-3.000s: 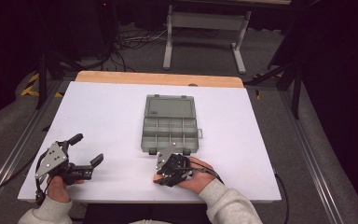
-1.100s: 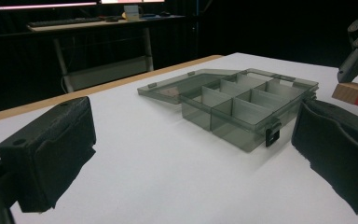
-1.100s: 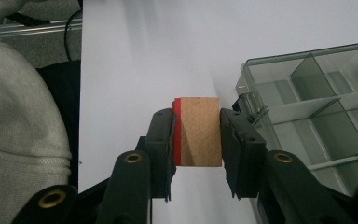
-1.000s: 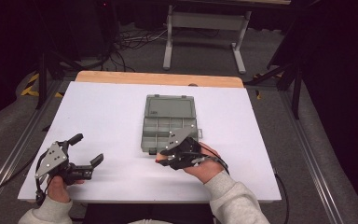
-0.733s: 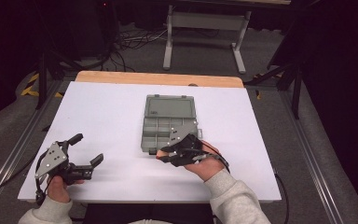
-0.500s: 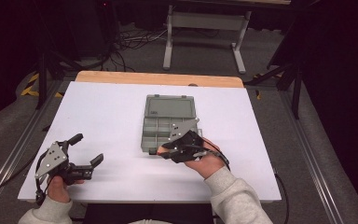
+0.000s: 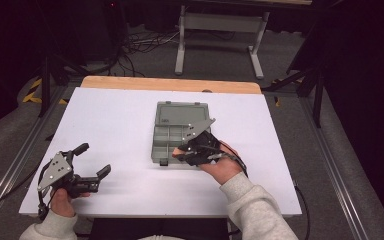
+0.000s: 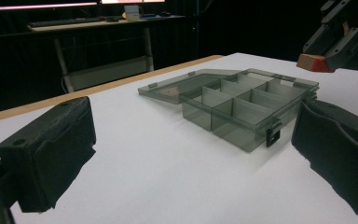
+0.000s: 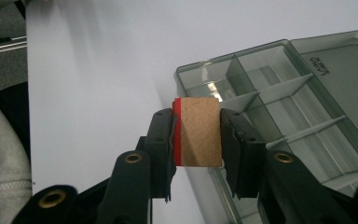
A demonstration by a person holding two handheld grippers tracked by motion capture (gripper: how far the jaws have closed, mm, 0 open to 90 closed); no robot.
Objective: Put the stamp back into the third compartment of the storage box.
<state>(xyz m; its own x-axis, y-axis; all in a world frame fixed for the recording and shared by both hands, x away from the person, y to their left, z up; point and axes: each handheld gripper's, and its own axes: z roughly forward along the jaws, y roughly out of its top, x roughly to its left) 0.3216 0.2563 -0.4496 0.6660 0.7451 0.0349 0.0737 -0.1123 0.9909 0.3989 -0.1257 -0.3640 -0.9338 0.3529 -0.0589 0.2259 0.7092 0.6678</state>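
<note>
While resting on the white table [image 7: 130,130], the left gripper [image 7: 94,162] is gaping with nothing between its jaws; rightward, the right gripper [image 9: 196,135] is pinching a small red-edged wooden block [image 9: 196,131] above the open grey translucent plastic compartment box's [image 7: 175,132] near corner.

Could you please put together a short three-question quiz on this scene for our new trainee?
1. True or false: the right gripper is shut on a block.
2. Which is the lid of the organizer box? A open, B shut, C missing.
3. What colour is the stripe along one edge of the block?

Key:
1. True; its jaws press the block's two sides, above the box's near edge.
2. A; the lid lies back flat on the table.
3. Red.
</note>
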